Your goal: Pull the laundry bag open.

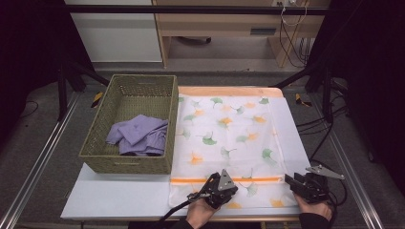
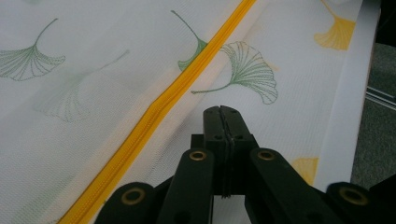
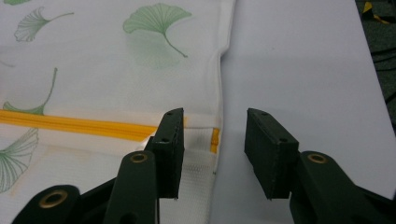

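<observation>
A white mesh bag point(image 1: 229, 138) printed with green and orange ginkgo leaves lies flat on the table. An orange zipper point(image 1: 248, 180) runs across its near end. My left gripper point(image 1: 212, 183) rests on the bag just on the near side of the zipper point(image 2: 154, 112). Its jaws point(image 2: 221, 111) are pressed together, and I cannot tell whether mesh is pinched between them. My right gripper point(image 1: 289, 179) is at the bag's near right corner. It point(image 3: 212, 122) stands open astride the bag's right edge point(image 3: 220, 79), by the zipper's end point(image 3: 215, 140), with its pads off the fabric.
A woven olive basket point(image 1: 129, 164) stands left of the bag and holds a crumpled purple cloth point(image 1: 138, 133). The white table top point(image 1: 114, 196) shows bare at the near left and along the bag's right side point(image 3: 303, 70). Cables lie on the floor to the right.
</observation>
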{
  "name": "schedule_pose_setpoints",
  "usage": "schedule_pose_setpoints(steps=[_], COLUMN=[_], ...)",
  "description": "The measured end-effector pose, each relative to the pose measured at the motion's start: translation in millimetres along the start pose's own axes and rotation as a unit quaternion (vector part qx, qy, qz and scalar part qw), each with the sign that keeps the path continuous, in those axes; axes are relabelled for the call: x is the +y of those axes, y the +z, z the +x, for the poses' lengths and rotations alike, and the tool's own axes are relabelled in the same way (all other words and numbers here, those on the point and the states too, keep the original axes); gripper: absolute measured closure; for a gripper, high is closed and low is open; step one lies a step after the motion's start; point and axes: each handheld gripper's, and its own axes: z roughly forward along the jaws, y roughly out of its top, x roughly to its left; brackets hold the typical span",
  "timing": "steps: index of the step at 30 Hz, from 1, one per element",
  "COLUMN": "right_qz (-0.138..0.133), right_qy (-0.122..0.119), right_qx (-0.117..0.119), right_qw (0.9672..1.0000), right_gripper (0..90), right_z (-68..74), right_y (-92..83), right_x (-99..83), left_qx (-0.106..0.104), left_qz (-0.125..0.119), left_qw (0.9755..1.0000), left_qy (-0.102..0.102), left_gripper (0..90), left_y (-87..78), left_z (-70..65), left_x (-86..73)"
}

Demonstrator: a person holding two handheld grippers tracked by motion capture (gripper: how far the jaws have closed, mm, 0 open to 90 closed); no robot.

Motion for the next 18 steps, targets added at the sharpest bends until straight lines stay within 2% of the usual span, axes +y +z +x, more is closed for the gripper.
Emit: schedule_pose_setpoints(steps=[2, 3, 7, 9, 11, 14, 18], right_qz=[0.008, 0.007, 0.012, 0.016, 0.021, 0.025, 0.017], right_qy=[0.003, 0.010, 0.007, 0.013, 0.031, 0.040, 0.028], right_qx=[0.002, 0.003, 0.004, 0.001, -0.002, 0.002, 0.013], right_qw=[1.0000, 0.9999, 0.9999, 0.9998, 0.9993, 0.9989, 0.9994], right_gripper=[58.3, 60.7, 70.5, 72.7, 76.6, 81.4, 85.3], right_z=[-0.7, 0.2, 3.1, 5.3, 5.8, 4.3, 2.7], right_y=[0.4, 0.1, 0.8, 1.3, 1.1, 1.0, -2.5], right_x=[-2.0, -3.3, -3.5, -2.9, -1.3, -0.4, 1.5], left_qx=[0.000, -0.001, 0.002, -0.002, 0.002, 0.005, -0.001], left_qz=[-0.003, -0.003, -0.003, -0.004, -0.004, -0.002, -0.005], left_qw=[1.0000, 1.0000, 1.0000, 1.0000, 1.0000, 1.0000, 1.0000], left_qy=[-0.001, -0.002, -0.001, -0.006, -0.004, 0.001, -0.008], left_gripper=[88.8, 88.8, 88.8, 88.8, 88.8, 88.8, 88.8], left_y=[0.2, 0.3, 0.5, 0.7, 0.7, 0.5, 0.9], left_z=[0.4, 0.8, 0.6, 1.1, 0.7, 0.4, 1.6], left_x=[-1.1, -1.1, -1.3, -1.6, -1.7, -1.8, -1.9])
